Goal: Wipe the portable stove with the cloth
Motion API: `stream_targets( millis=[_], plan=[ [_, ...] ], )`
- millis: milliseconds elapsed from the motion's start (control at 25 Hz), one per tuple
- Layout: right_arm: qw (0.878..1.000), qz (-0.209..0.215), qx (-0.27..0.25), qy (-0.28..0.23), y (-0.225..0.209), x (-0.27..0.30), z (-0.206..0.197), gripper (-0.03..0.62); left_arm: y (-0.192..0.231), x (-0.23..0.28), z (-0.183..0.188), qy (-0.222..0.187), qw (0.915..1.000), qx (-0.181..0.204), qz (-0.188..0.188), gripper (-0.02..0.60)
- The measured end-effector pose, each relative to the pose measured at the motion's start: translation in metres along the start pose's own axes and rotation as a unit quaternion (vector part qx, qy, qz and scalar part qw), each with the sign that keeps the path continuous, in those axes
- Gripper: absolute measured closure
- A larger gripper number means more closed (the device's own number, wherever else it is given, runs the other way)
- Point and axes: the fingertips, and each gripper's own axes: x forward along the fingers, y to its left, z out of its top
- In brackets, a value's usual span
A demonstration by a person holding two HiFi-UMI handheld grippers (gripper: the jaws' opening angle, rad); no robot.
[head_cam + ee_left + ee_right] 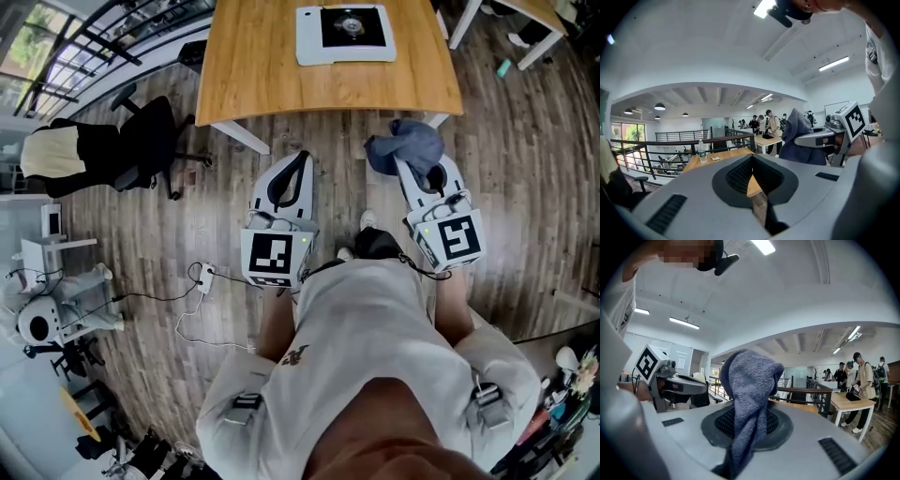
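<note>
Head view: the portable stove (345,34) sits flat on the wooden counter (272,70), toward its far edge and right of centre. It has a white body and a black top panel with a round burner in the middle. Nothing touches it.

Both tongs are held over the plank floor (525,141), on the near side of the counter and well apart from the stove.

Left tongs (299,160): in the left gripper view the two jaws meet along a narrow seam, pressed together with nothing between them.

Right tongs (746,427): clamped on the cloth (750,380), a grey-blue knit fabric. It is pinched at the jaw seam and bunches up past the tips in a rounded lump. In the head view the bunched cloth covers the tips, just short of the counter's near right corner.

The two tongs are side by side, apart from each other.

Surroundings: a black office chair (141,141) stands on the floor to the left. A water bottle (702,151) stands on a far table in the left gripper view.
</note>
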Motion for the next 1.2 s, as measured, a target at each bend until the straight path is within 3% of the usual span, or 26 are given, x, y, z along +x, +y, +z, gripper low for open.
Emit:
stream_targets(
  millis=[360,600,920,1200],
  plan=[
    [1.0,0.015,0.002,-0.004,-0.06,0.028,0.005,0.54,0.0,0.056,0.017,0.006,0.9998,0.0,0.017,0.561],
    [1.0,0.018,0.013,0.004,-0.074,0.047,-0.003,0.54,0.009,0.073,0.011,0.016,0.9996,-0.002,0.021,0.561],
    [1.0,-0.002,0.013,0.019,-0.088,0.091,-0.01,0.54,0.042,0.111,0.008,0.011,0.9999,-0.007,0.003,0.561],
    [0.999,-0.03,0.006,0.023,-0.1,0.152,-0.002,0.54,0.096,0.153,0.012,0.003,0.9997,-0.008,-0.024,0.561]
  ],
)
